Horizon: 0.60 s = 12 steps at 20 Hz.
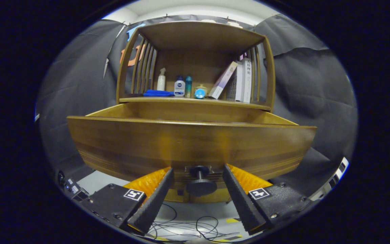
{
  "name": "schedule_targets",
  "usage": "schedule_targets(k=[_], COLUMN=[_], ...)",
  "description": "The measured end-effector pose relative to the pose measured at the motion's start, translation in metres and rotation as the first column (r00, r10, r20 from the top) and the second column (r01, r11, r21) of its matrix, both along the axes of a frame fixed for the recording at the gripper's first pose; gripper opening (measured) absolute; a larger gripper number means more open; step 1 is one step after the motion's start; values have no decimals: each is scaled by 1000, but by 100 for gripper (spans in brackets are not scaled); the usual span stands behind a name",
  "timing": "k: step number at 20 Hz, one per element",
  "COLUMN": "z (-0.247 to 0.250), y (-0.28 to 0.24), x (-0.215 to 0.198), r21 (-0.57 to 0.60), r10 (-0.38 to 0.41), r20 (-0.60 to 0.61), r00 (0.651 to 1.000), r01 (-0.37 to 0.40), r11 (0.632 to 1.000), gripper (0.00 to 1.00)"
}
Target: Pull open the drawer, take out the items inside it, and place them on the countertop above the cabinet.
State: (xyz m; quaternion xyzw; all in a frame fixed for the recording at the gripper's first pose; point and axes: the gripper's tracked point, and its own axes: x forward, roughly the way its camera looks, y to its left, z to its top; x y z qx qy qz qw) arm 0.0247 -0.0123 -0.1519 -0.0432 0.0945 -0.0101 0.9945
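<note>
The drawer stands pulled out from the cabinet, its front panel just beyond the tool. The tool is open; its fingers flank the drawer's knob without touching it. The drawer's inside lies above and beyond the knob, hidden behind the front panel, so its contents cannot be told. The bench sits above the drawer, carrying bottles and books. The tool likely must rise over the front panel.
</note>
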Motion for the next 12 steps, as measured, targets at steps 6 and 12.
schedule_targets(k=[6,12], z=[8,19], y=[-2,2], x=[33,58], r21=[0,19], r10=[6,8], r20=[0,18], r00=[1000,1000], r01=[-6,-9], r11=[1000,1000], gripper=[97,98])
